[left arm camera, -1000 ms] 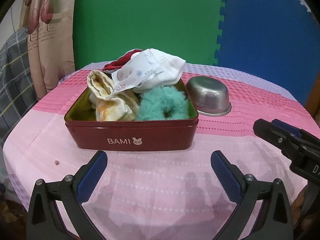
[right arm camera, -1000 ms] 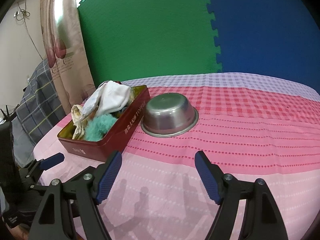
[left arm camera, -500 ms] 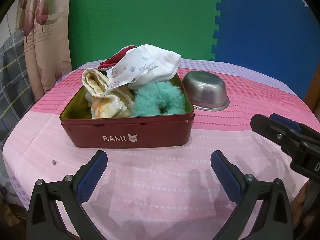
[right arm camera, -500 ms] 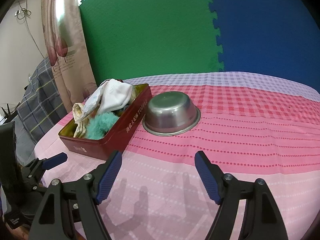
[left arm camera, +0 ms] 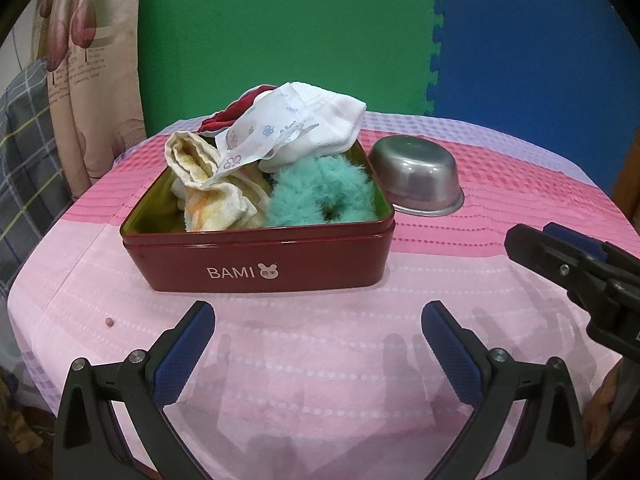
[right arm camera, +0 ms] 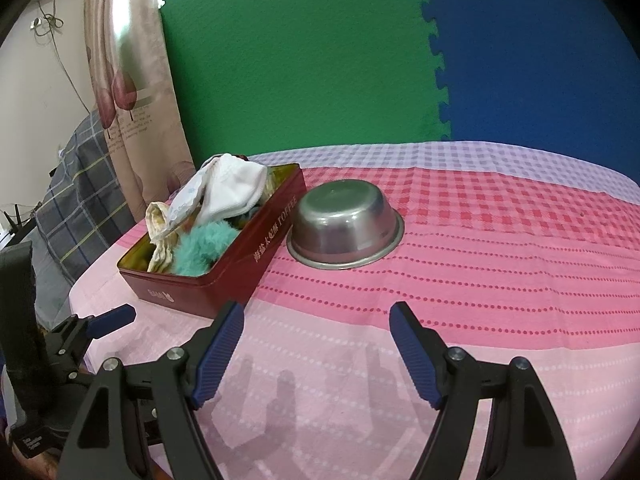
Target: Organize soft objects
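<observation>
- The table (left arm camera: 320, 360) wears a pink cloth with dotted stripes, deeper pink checks toward its far edge and lilac checks at the very back.
- Behind the far edge stand a green foam mat (left arm camera: 288, 32) and a blue foam mat (left arm camera: 532, 40), joined edge to edge.
- A dark red tin (left arm camera: 260, 264) marked BAMI sits toward the table's left side, lid off, heaped with soft things.
- In the tin: a white sock (left arm camera: 332, 120) on top at the back, a printed wrapper (left arm camera: 256, 136) draped over it, a cream and orange cloth (left arm camera: 208, 192) on the left, a teal fluffy scrunchie (left arm camera: 320, 196) at front right, and something red (left arm camera: 232, 114) at the back.
- A steel bowl (right arm camera: 344, 228) lies upside down just beside the tin's right wall.
- The left gripper (left arm camera: 318, 344) hovers over the near edge in front of the tin, jaws wide apart, nothing between them.
- The right gripper (right arm camera: 316, 344) hangs near the tin's front right corner, jaws spread, empty.
</observation>
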`<state>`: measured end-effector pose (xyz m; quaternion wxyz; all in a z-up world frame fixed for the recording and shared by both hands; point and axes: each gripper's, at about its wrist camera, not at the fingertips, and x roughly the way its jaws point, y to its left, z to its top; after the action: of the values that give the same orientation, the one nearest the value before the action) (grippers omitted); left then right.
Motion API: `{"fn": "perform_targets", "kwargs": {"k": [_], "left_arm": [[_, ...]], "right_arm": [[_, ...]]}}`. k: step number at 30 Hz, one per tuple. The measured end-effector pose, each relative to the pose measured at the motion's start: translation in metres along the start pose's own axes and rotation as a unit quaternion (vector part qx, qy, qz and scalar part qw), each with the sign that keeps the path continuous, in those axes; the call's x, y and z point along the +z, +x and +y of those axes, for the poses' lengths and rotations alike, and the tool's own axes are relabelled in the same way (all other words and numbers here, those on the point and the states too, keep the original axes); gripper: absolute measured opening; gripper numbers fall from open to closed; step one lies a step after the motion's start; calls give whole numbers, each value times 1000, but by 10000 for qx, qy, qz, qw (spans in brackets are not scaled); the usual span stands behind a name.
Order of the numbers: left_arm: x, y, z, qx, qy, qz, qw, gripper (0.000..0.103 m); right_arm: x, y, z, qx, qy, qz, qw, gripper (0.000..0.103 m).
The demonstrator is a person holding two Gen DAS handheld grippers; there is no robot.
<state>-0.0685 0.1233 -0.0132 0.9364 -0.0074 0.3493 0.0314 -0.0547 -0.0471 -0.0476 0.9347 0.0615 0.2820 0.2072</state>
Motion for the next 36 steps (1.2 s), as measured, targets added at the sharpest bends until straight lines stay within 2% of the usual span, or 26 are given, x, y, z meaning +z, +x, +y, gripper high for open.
{"fn": "perform_targets", "kwargs": {"k": [36], "left_arm": [[2, 2, 4, 77, -42, 102, 9999, 102]], "right_arm": [[-1, -1, 0, 46, 2, -10, 10000, 77]]}}
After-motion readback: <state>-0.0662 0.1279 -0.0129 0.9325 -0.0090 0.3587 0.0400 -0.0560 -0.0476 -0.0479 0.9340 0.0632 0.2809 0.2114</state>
